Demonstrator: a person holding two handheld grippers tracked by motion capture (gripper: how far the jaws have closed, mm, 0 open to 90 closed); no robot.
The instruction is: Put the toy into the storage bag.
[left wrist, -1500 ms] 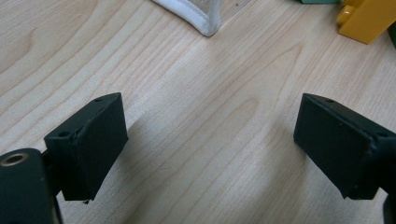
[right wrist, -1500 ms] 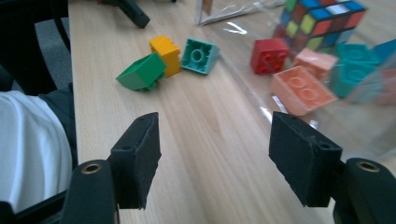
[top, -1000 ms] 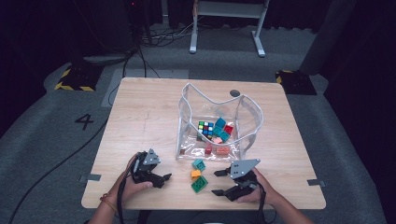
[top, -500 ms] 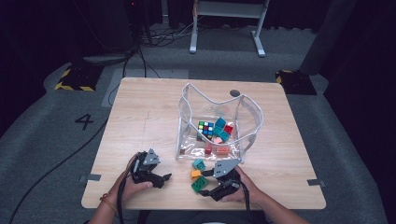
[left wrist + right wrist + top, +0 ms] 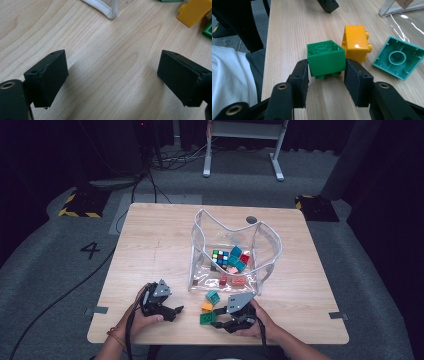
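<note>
Right gripper view: green block half hides yellow block

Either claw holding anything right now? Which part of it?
The right claw has just closed on the green block, pads on its two opposite side walls, studs facing down. The left claw is open over bare table, holding nothing.
</note>
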